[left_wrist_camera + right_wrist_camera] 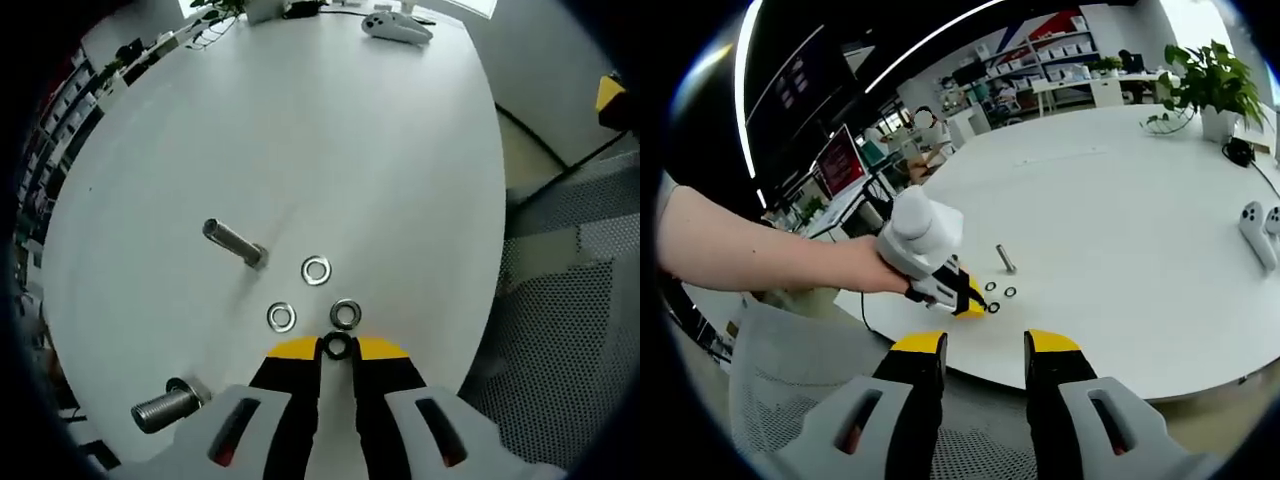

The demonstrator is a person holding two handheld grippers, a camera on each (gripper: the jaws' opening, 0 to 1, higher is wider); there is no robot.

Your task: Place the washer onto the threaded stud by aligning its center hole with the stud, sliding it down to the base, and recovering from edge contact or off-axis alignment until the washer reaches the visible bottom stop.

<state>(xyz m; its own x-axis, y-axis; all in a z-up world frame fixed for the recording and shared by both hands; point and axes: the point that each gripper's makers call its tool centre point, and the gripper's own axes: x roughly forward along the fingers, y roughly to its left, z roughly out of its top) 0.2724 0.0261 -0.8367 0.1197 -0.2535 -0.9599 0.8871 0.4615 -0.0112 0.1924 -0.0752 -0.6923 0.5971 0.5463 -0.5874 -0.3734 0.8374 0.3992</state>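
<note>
A threaded stud (235, 243) stands on the round white table (300, 130), leaning toward the upper left in the left gripper view. Two flat washers (316, 270) (281, 318) and a thicker ring (346, 314) lie beside its base. My left gripper (336, 350) sits just below them, its yellow-tipped jaws shut on a dark washer (327, 347). In the right gripper view a hand holds that left gripper (970, 303) near the stud (1006, 260) and rings (1010, 292). My right gripper (985, 345) hangs open off the table's near edge, with nothing between its jaws.
A second threaded bolt (165, 408) lies at the table's near-left edge. White controllers (398, 27) (1255, 230) and a potted plant (1210, 80) sit at the far side. A grey mesh chair (790, 400) (560, 330) stands by the table edge.
</note>
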